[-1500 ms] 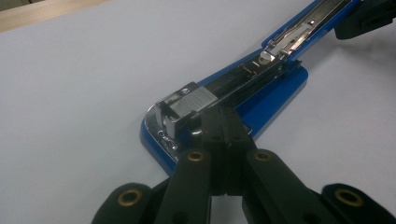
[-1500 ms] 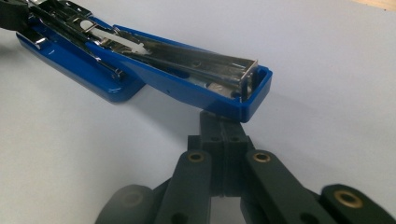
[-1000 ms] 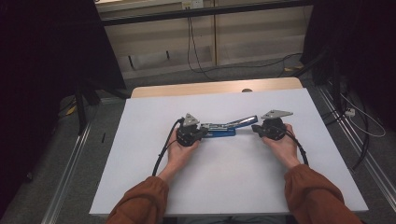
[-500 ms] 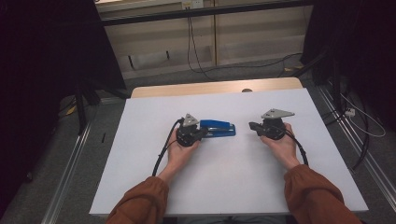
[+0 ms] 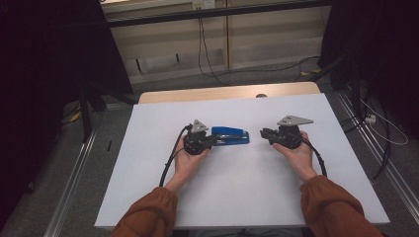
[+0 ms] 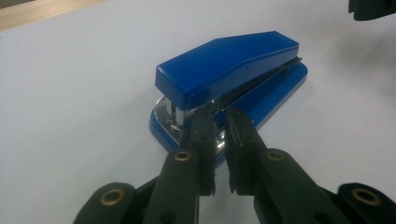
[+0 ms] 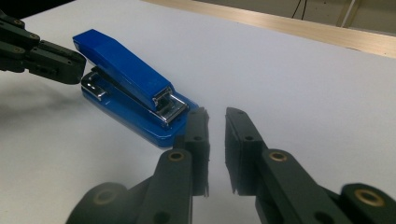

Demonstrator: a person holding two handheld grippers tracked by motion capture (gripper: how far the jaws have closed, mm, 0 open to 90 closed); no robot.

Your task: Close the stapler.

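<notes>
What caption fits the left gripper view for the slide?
Left gripper, jaws slightly apart, at the hinge end of a closed blue stapler on a white table.

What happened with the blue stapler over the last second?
A second ago the stapler lay swung open between both grippers. It then closed up, and the right gripper drew back to the right, leaving a gap. Both grippers' fingers have just been opening slightly; nothing is between the right gripper's fingers, while the left gripper sits at the stapler's rear end, fingers barely apart. The stapler's spot on the white table looks unchanged.
</notes>
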